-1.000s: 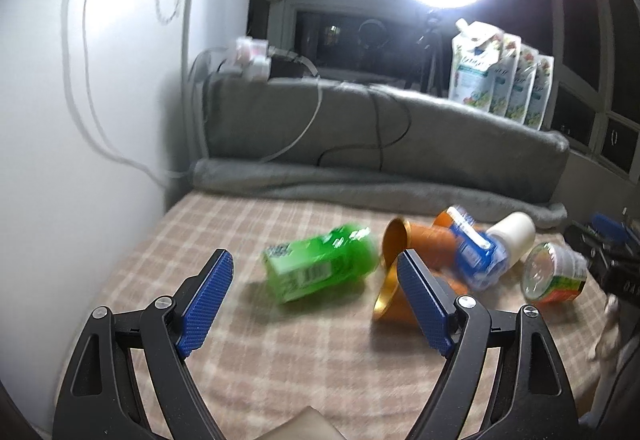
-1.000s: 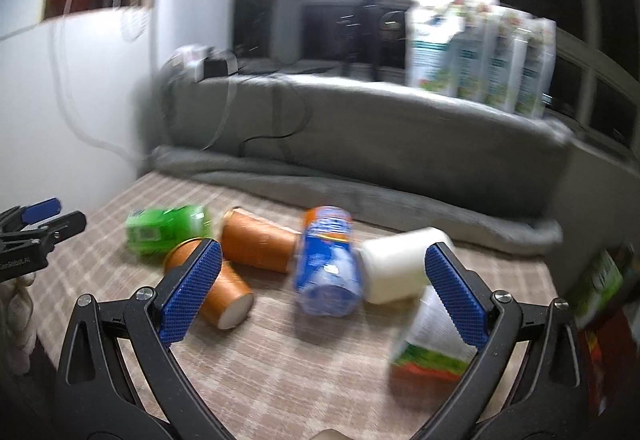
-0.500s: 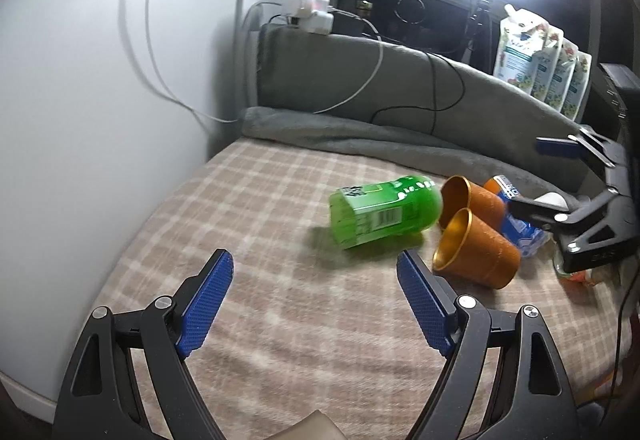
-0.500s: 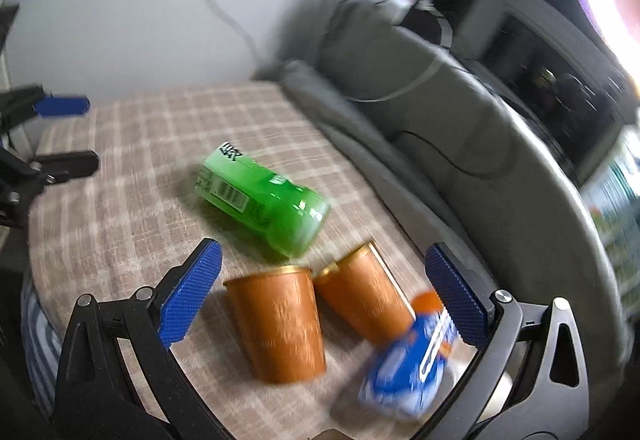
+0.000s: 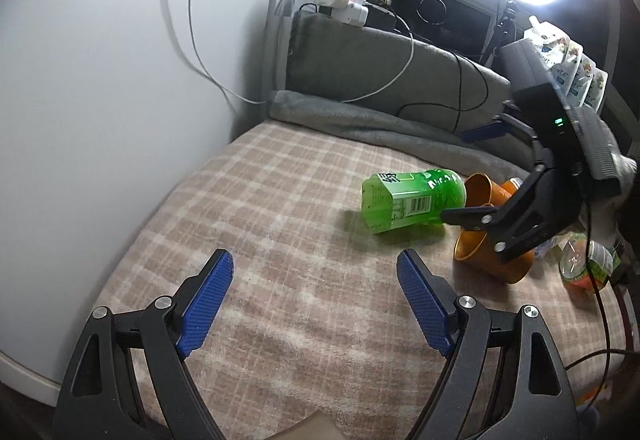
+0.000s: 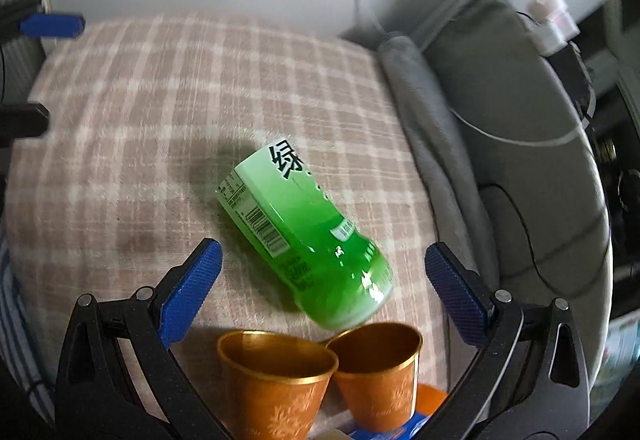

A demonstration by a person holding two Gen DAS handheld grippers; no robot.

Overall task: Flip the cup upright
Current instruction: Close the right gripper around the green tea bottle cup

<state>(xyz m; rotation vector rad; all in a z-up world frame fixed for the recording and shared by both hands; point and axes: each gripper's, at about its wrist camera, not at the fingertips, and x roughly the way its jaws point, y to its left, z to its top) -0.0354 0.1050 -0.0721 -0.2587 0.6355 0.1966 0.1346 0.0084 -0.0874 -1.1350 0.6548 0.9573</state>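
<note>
Two orange cups with gold rims lie on their sides on the checked blanket, mouths toward the green bottle. In the right wrist view the nearer cup and the second cup sit low between my open fingers. My right gripper is open and empty, hovering above them. In the left wrist view the near cup is partly hidden by the right gripper above it. My left gripper is open and empty, over bare blanket to the cups' left.
A green bottle lies on its side touching the cups; it also shows in the left wrist view. A blue-labelled item and a small jar lie beyond. A grey padded ledge with cables lines the back; white wall on the left.
My right gripper has swung over the cups and now looks steeply down on them and the green bottle. My left gripper has held about where it was.
</note>
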